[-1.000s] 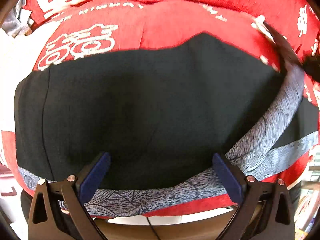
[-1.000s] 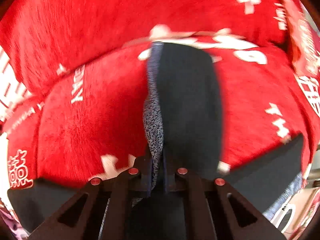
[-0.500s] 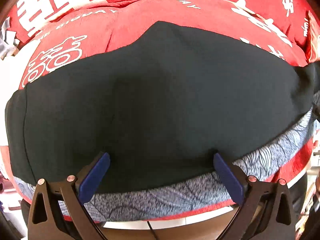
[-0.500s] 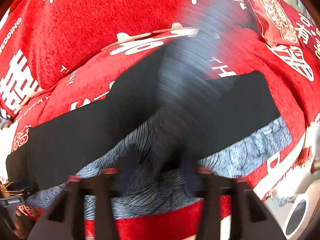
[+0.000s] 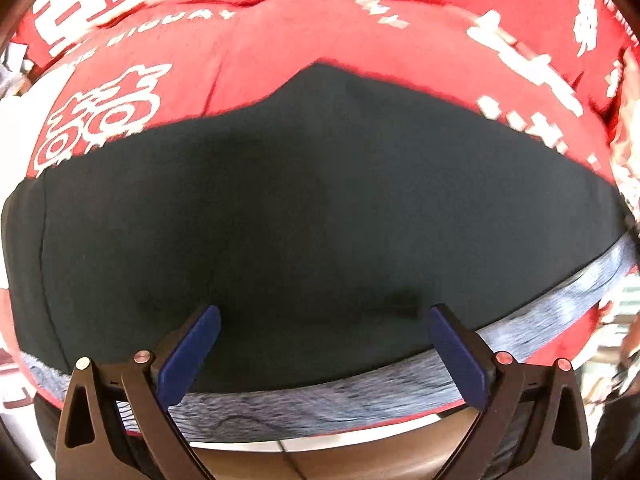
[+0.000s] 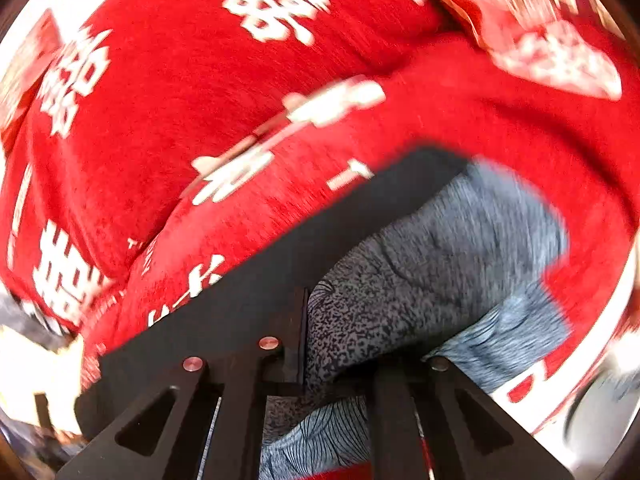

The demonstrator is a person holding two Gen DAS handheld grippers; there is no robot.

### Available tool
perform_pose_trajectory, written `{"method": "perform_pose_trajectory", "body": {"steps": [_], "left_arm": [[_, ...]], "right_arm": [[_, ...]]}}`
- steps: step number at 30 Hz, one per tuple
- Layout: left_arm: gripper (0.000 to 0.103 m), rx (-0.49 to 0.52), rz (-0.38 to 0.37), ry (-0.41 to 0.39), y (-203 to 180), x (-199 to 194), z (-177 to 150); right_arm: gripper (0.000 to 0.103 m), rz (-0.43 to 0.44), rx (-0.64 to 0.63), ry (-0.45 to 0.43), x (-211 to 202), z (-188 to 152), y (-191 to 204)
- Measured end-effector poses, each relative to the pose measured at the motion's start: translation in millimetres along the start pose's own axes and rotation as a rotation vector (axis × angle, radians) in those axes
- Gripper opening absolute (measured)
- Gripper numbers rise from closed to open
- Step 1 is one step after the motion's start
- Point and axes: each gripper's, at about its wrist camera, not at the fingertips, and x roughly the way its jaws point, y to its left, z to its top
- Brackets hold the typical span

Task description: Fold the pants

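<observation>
While the left gripper (image 5: pixel 320 344) hangs with its blue-padded fingers (image 5: pixel 188 356) spread wide and nothing between them, the right gripper (image 6: pixel 316 360) sits clamped on a bunched fold of the black pants with a grey patterned side panel (image 5: pixel 304 216). From the left wrist view, the pants lie flat across the red plush sofa cover with white lettering (image 5: pixel 280 48), the grey strip running along the near edge just past the fingertips and the dark cloth spreading out beyond. From the right wrist view, the grey fabric (image 6: pixel 432 264) rises out of the closed jaws in a twisted hump, with the black layer (image 6: pixel 256 296) beside it and the red cover (image 6: pixel 200 92) filling everything further back.

The right view is smeared, which suggests fast motion, and that is the main risk: a quick swing could drag the lower layers sideways, so that the fold lands crooked. The pinch looks narrow and off to one edge, so the leg may twist or sag instead of laying over evenly. With the left gripper free, nothing anchors the pants, and the soft cushion beneath gives little friction to hold them. The cover's plush nap could also catch the cloth and wrinkle it. How much fabric the right jaws actually hold is hidden.
</observation>
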Motion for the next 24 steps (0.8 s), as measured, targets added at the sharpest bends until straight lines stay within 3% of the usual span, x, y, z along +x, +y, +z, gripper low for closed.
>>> {"method": "perform_pose_trajectory", "body": {"steps": [3, 7, 8, 10, 12, 14, 16, 18, 21, 24], "left_arm": [[0.103, 0.018, 0.002, -0.014, -16, -1, 10], [0.103, 0.055, 0.056, 0.046, -28, 25, -2], [0.103, 0.083, 0.08, -0.001, -34, 22, -4], [0.103, 0.108, 0.089, -0.005, -37, 21, -5], [0.103, 0.09, 0.069, 0.009, -28, 18, -9], [0.103, 0.071, 0.062, 0.008, -23, 19, -9], [0.103, 0.07, 0.064, 0.0, -21, 19, -10], [0.103, 0.064, 0.078, 0.006, -33, 24, -1], [0.103, 0.024, 0.094, 0.02, -34, 23, -2], [0.103, 0.031, 0.091, -0.024, -38, 6, -8]], "right_arm": [[0.008, -0.115, -0.155, -0.044, -23, -8, 26], [0.01, -0.184, -0.144, 0.008, -13, -21, 13], [0.011, -0.184, -0.138, 0.035, -3, -22, 3], [0.029, -0.19, -0.117, 0.104, 16, -27, -14], [0.051, -0.186, -0.083, 0.079, 12, -26, -23], [0.06, -0.242, -0.041, 0.035, 0, -22, -34], [0.058, -0.307, -0.022, 0.002, -8, -17, -46], [0.041, -0.323, -0.016, 0.017, -8, -11, -57], [0.044, -0.395, -0.016, 0.005, -9, -3, -68], [0.059, -0.493, 0.027, 0.019, -12, 3, -71]]}}
